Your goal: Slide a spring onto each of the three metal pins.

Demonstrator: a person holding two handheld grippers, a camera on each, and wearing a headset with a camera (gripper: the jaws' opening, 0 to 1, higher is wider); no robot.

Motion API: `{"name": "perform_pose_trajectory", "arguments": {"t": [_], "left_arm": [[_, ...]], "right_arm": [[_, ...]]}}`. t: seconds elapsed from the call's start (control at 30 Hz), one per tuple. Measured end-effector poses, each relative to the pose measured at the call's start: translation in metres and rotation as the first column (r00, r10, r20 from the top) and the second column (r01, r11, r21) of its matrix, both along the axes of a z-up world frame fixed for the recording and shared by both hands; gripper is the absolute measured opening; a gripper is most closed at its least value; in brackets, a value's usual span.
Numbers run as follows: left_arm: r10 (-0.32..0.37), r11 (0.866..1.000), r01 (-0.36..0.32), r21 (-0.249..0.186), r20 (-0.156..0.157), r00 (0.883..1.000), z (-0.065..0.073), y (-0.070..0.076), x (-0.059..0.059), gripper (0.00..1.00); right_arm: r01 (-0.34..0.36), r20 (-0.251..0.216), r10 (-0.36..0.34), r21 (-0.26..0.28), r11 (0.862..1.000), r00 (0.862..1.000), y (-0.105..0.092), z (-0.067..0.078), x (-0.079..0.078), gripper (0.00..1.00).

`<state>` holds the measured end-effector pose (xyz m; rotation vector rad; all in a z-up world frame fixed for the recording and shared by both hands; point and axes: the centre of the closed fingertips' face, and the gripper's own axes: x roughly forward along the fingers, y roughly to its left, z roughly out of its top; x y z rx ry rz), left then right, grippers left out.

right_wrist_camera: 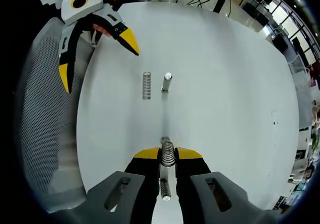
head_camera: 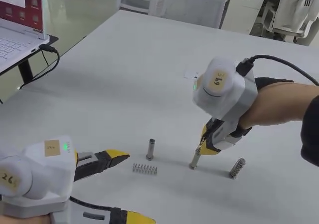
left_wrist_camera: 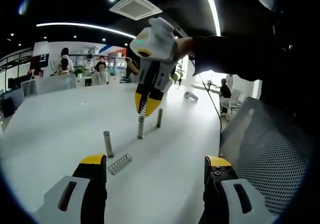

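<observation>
Right gripper view: a small coiled metal spring (right_wrist_camera: 169, 156) is pinched between the yellow tips of the right claw (right_wrist_camera: 167, 153), which is closed on it. Just under the spring, between the two jaws, a short silver metal pin (right_wrist_camera: 164, 188) stands on end.

In the head view the same spring (head_camera: 201, 145) leans slightly, with its lower end at the top of that pin (head_camera: 194, 162). I cannot tell whether the coil has passed over the tip. The right claw (head_camera: 207, 145) comes down on it from above, held by a hand with a black strap.

To the right of this pin, a second pin (head_camera: 237, 168) already wears a spring along its length. To the left, a third pin (head_camera: 151, 149) stands upright and bare. A loose spring (head_camera: 144, 169) lies flat near its foot, not touching it.

All of these sit on a white surface (head_camera: 124, 84).

The left claw (head_camera: 130, 186) is low at the near edge, its jaws spread wide and holding nothing, with the loose spring just ahead of them. The left gripper view shows the same gap (left_wrist_camera: 155, 164).

An open white laptop (head_camera: 15, 24) sits at the far left.
</observation>
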<state>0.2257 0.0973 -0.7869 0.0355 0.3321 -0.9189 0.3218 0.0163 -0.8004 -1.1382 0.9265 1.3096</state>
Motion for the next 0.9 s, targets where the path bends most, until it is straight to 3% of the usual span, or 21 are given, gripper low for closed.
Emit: {"name": "perform_pose_trajectory", "arguments": {"t": [0.9], "left_arm": [[-0.006, 1.000, 0.006, 0.005, -0.007, 1.000, -0.002, 0.000, -0.001, 0.75]], "right_arm": [[0.027, -0.018, -0.027, -0.025, 0.999, 0.999, 0.000, -0.035, -0.002, 0.09]]}}
